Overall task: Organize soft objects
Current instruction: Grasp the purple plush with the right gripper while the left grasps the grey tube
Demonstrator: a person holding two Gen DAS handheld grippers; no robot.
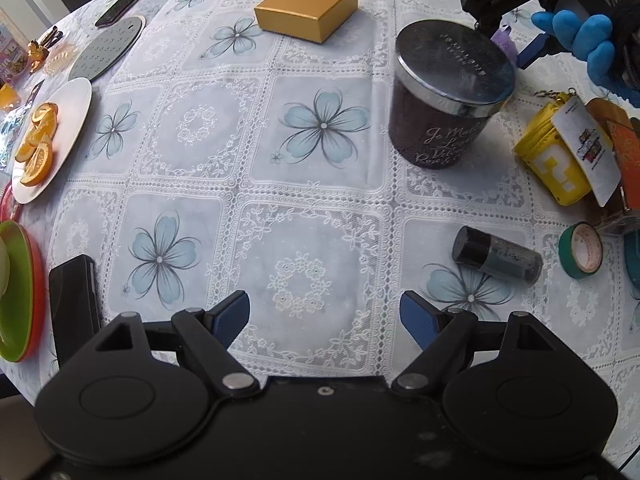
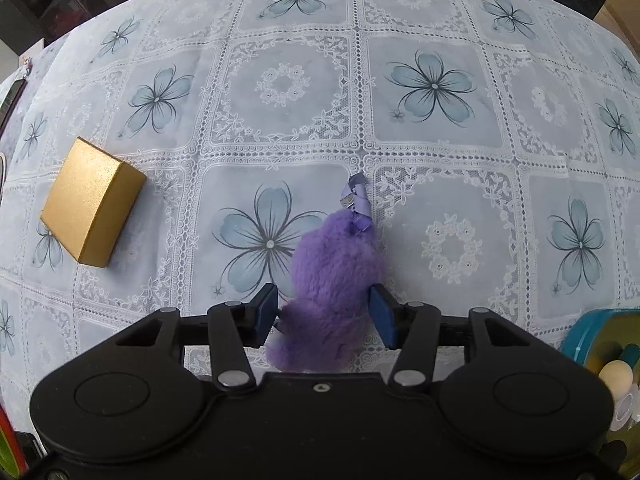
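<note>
Purple plush toy (image 2: 334, 304) sits lower centre of the right wrist view, pinched between the pads of the right gripper (image 2: 324, 312), over the floral tablecloth (image 2: 280, 80). Left gripper (image 1: 325, 314) is spread wide, holding nothing. Gold box (image 2: 90, 202) lies at frame left.

Home dining setting. Table covered by lace-pattern tablecloth (image 1: 256, 168) printed with blue flowers. Near its left edge: white plate (image 1: 76, 100) of orange slices (image 1: 38, 144), stacked green and orange plates (image 1: 24, 292), trivet (image 1: 108, 46), phone (image 1: 126, 0). Lidded scented candle jar (image 1: 448, 96) and gold gift box (image 1: 306, 8) further in.
</note>
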